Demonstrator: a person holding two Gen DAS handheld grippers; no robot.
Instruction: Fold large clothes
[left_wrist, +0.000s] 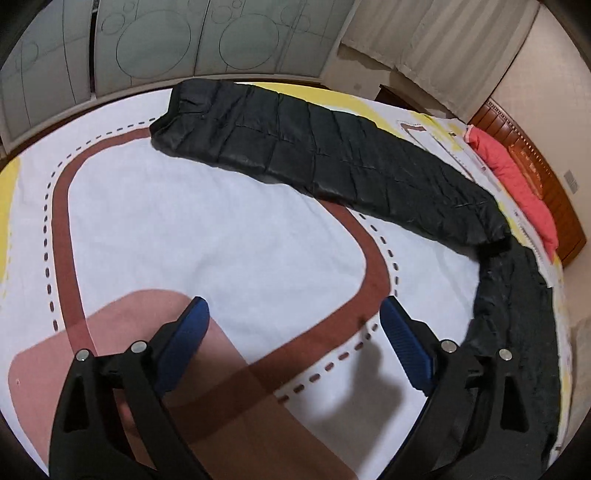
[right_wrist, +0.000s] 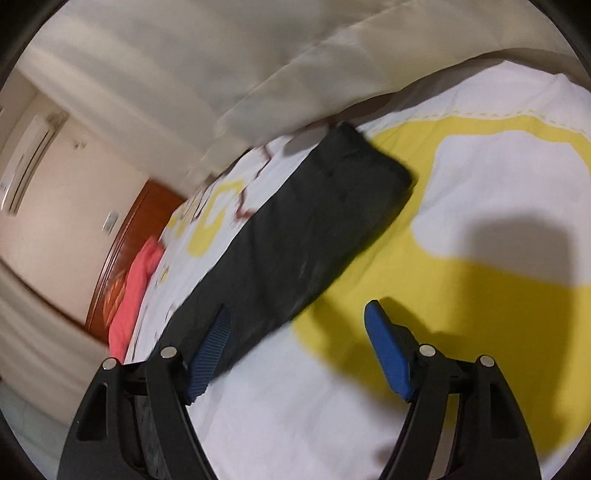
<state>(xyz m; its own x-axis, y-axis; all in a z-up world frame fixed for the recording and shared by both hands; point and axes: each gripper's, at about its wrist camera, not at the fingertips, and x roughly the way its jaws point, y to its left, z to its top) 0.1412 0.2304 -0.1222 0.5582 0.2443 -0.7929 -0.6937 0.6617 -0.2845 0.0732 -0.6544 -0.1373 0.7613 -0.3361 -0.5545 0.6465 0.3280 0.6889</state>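
Your left gripper (left_wrist: 293, 314) hovers over the bedspread with its blue ribbed pads spread wide and nothing between them; your right gripper (right_wrist: 299, 321) is likewise spread and empty, its left pad just over the edge of the garment. No earlier view backs any motion, so only this stance can be told.

You have a long black quilted puffer coat (left_wrist: 332, 155) lying stretched across the far half of the bed, shiny, stitched in square panels, one end narrow and folded flat (right_wrist: 354, 173), the other running down the right side toward you in a looser crumpled mass (left_wrist: 517, 314).

You get a broad bare stretch of white bedspread with brown, yellow and dashed curved bands (left_wrist: 184, 221) between your left gripper and the coat. A coral-pink quilted garment (left_wrist: 517, 177) lies along the bed's edge beside the carved wooden headboard (left_wrist: 535, 155), close to the coat's bend. Cream curtains (right_wrist: 221, 55) hang close behind the coat's narrow end, and pale wardrobe doors with circle patterns (left_wrist: 166, 44) stand behind the bed.
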